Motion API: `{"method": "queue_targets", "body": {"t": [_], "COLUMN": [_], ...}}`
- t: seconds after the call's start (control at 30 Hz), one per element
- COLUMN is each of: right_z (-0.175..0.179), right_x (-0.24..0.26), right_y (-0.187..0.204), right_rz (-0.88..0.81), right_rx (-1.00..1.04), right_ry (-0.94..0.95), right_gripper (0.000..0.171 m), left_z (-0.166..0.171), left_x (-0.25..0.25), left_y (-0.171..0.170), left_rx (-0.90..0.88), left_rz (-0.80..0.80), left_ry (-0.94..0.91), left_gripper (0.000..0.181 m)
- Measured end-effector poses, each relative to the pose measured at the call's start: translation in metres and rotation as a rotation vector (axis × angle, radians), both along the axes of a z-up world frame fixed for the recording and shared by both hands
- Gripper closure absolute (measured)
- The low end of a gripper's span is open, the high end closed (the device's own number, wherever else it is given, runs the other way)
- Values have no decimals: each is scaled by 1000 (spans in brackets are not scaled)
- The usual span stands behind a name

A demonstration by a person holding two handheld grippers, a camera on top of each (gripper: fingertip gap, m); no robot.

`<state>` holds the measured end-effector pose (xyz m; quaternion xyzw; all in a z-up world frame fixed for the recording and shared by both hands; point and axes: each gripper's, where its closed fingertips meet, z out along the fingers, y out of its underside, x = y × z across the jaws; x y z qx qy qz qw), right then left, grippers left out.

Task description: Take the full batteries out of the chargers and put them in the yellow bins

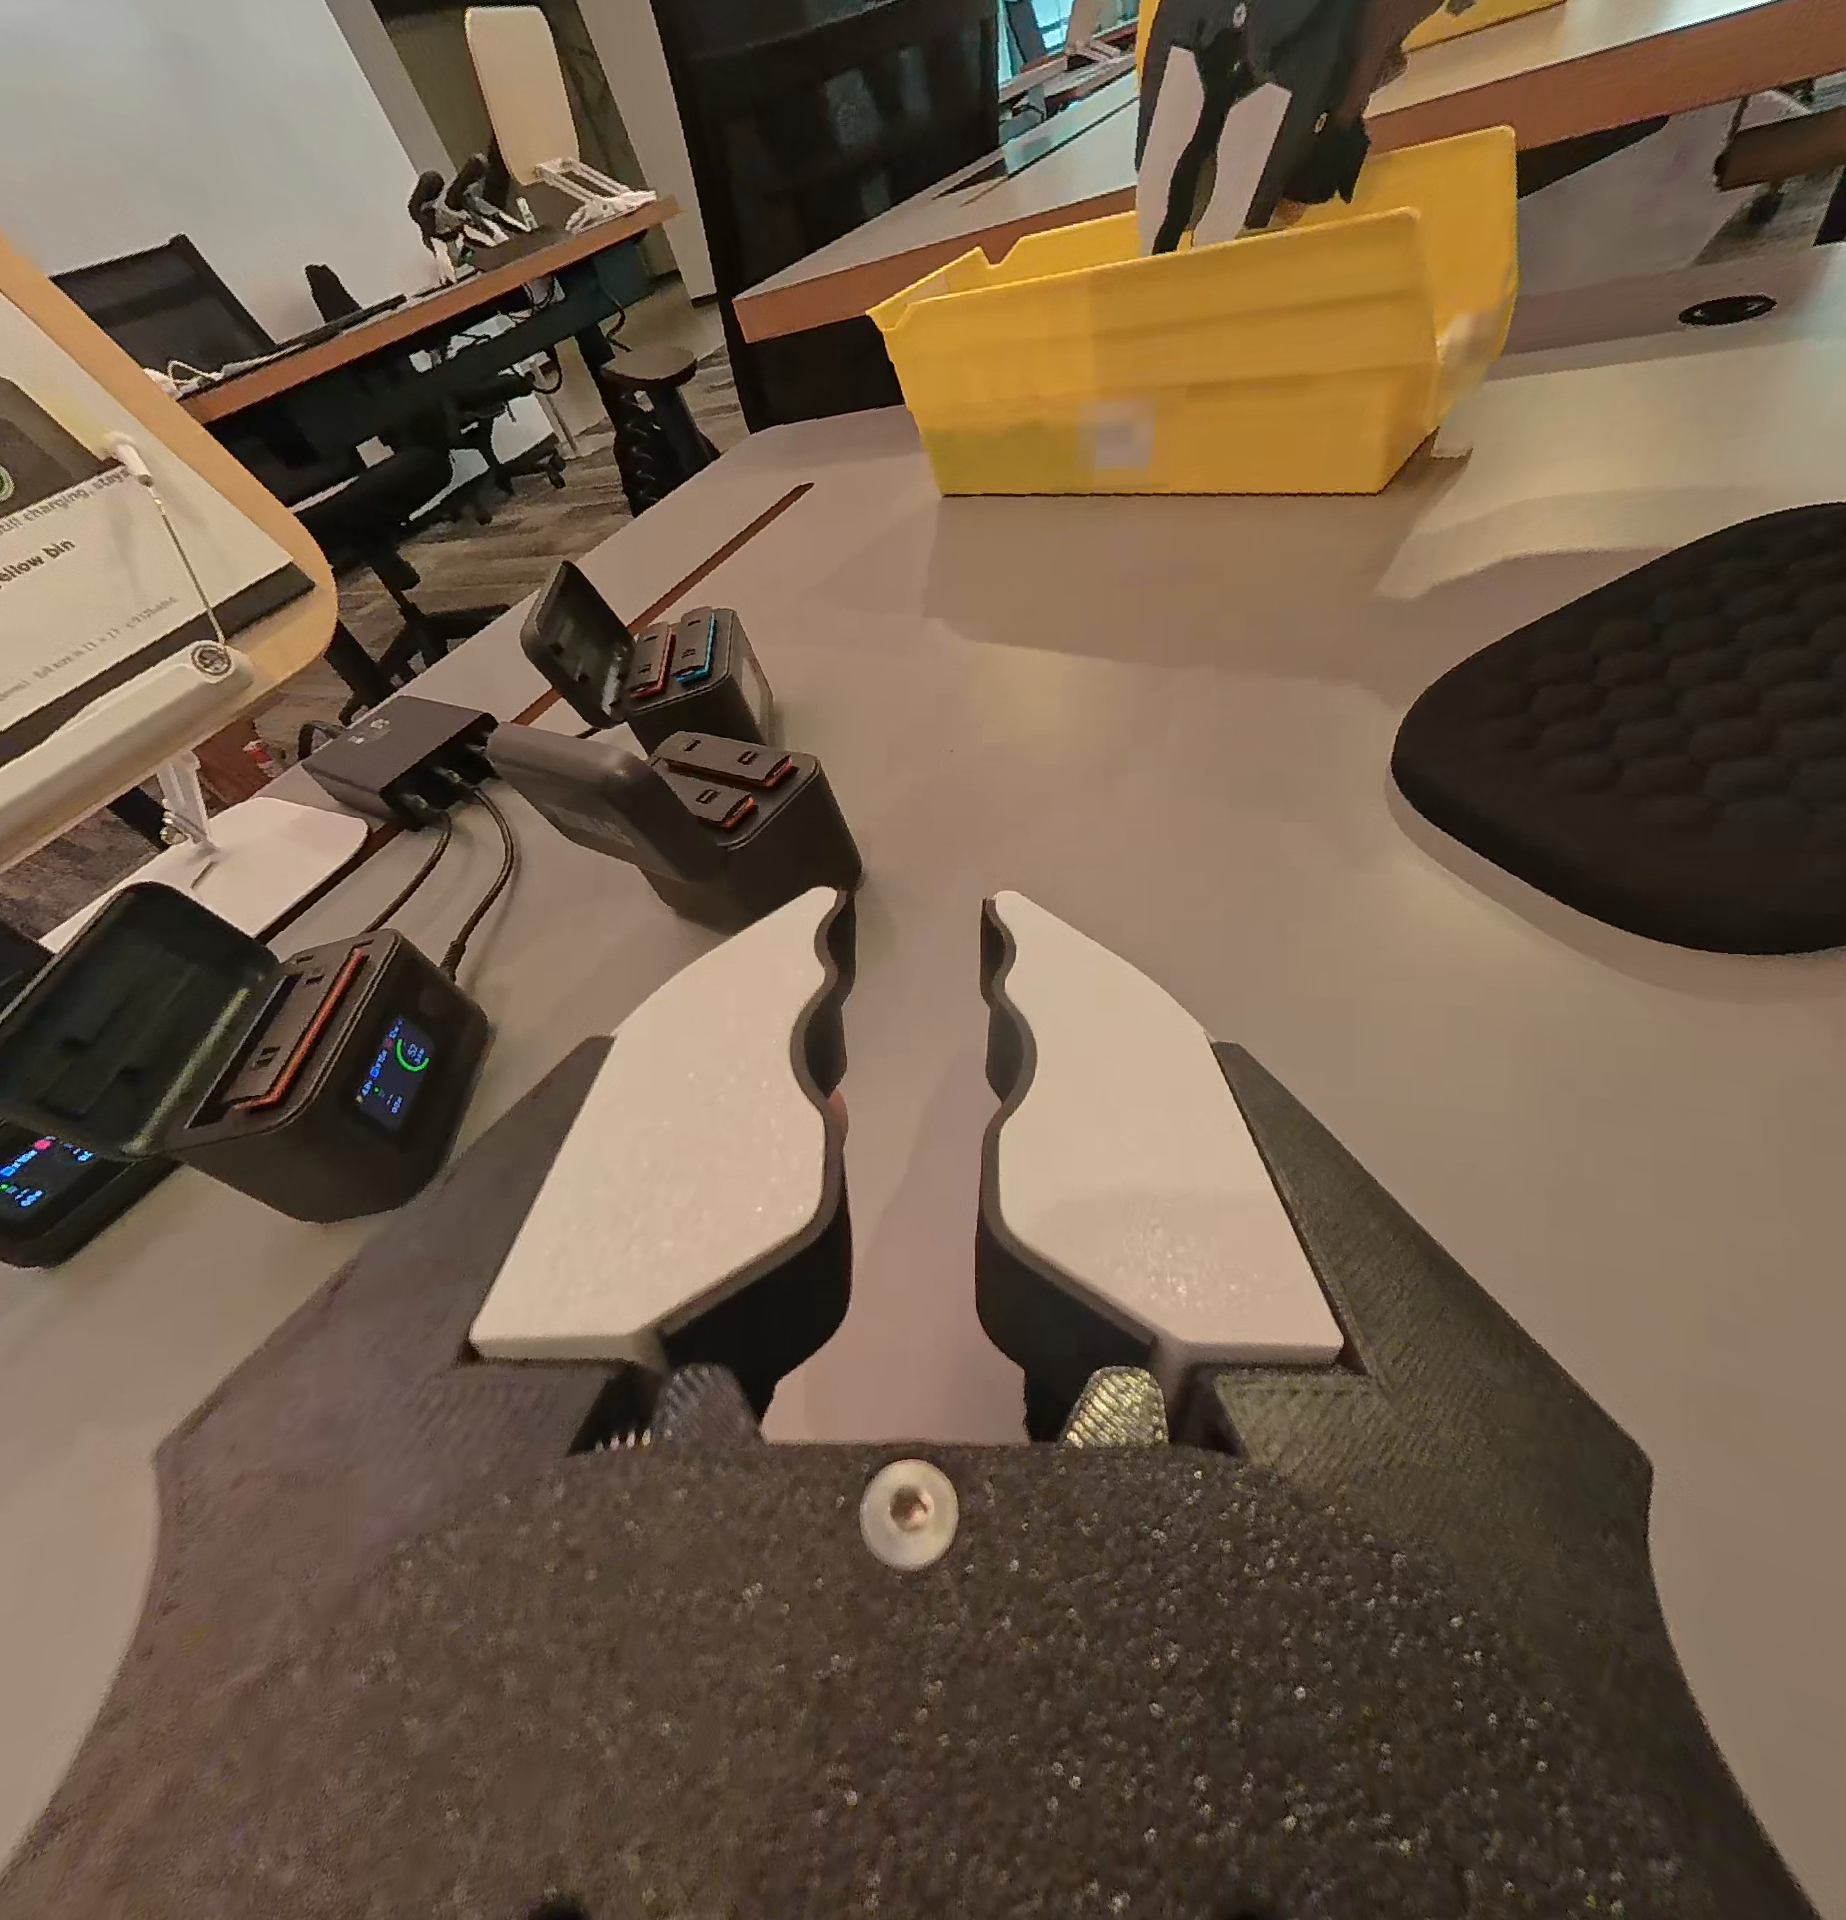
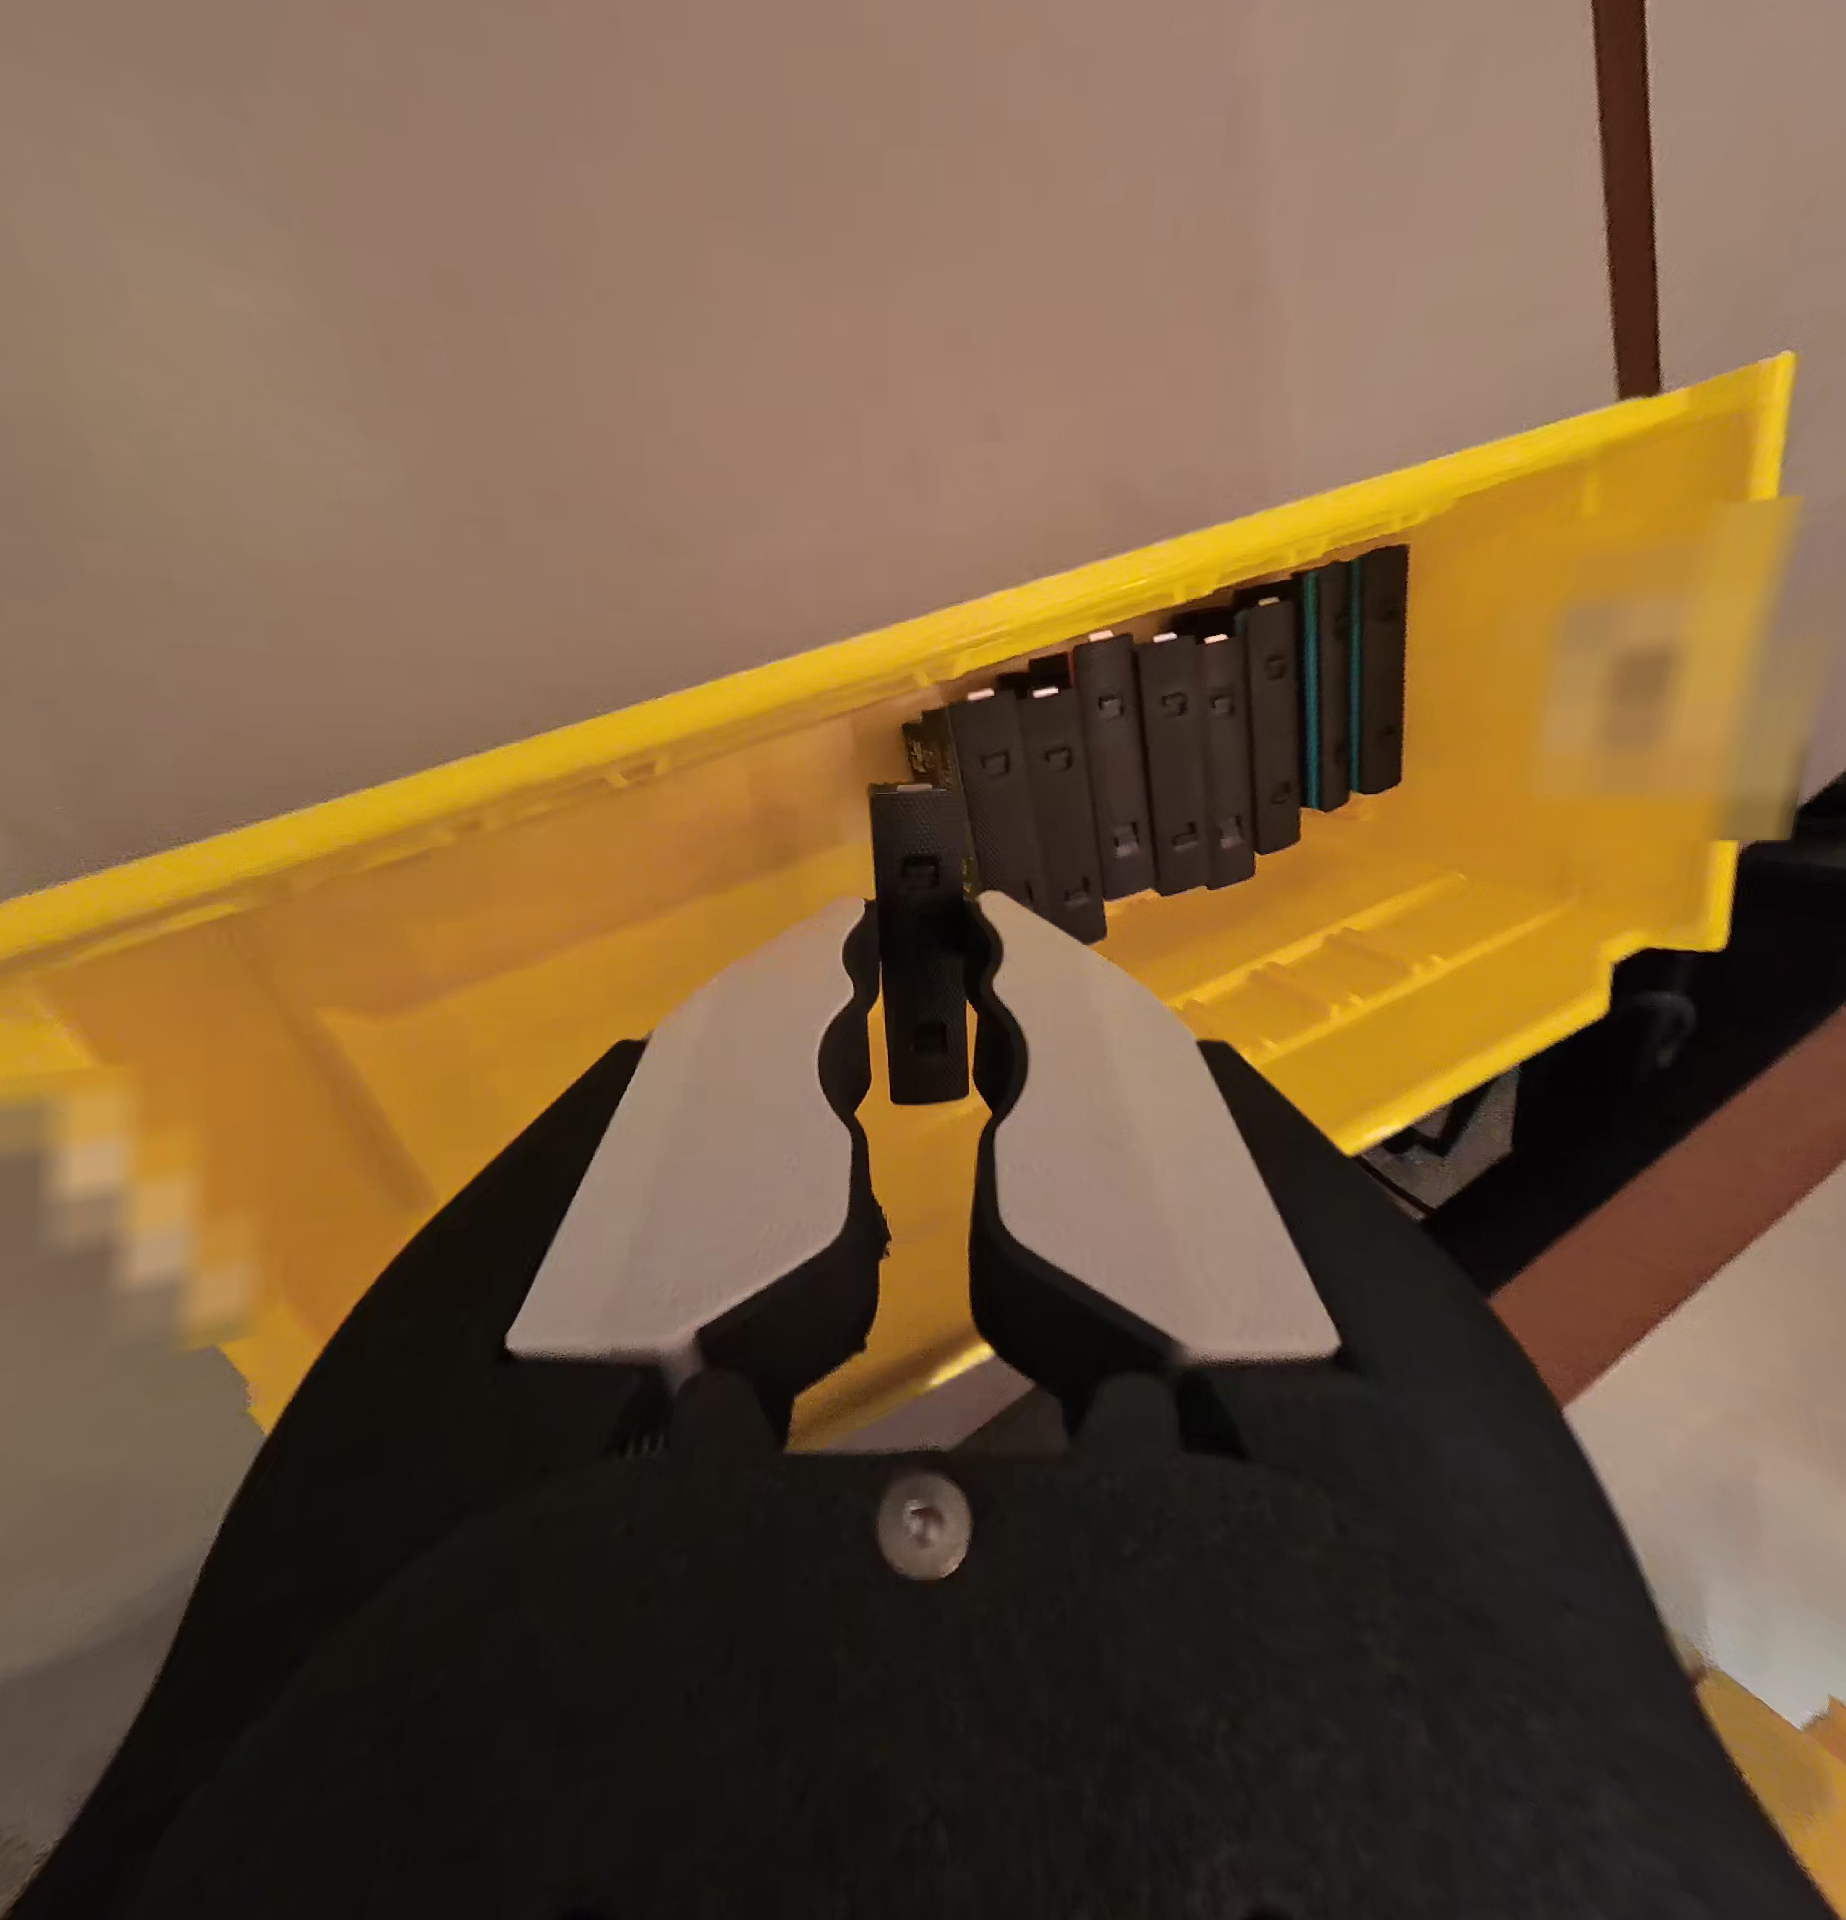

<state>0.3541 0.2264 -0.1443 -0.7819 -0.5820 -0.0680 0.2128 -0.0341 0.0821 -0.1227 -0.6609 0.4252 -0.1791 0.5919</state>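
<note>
Over yellow bin (image 2: 607, 977): battery (image 2: 924, 997) seemingly lengthwise.

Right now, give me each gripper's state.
Left gripper: open, holding nothing.
Right gripper: shut on a battery over the yellow bin.

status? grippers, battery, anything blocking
Right gripper shut on battery, over yellow bin beside stacked batteries. Left gripper open, empty, near chargers. Nothing blocking.
</note>
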Motion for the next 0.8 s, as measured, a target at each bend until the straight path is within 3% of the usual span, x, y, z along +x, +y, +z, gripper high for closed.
{"method": "queue_targets", "body": {"t": [0.37,0.8], "right_z": [-25,-17], "right_x": [1,-3], "right_y": [9,19], "right_rz": [14,55], "right_rx": [-108,-58], "right_ry": [-92,-147], "right_gripper": [157,151], "left_z": [-3,-5], "left_x": [-2,-5], "left_y": [2,5], "left_rx": [1,-4], "left_rz": [13,27], "left_ry": [12,18], "left_gripper": [160,160]}}
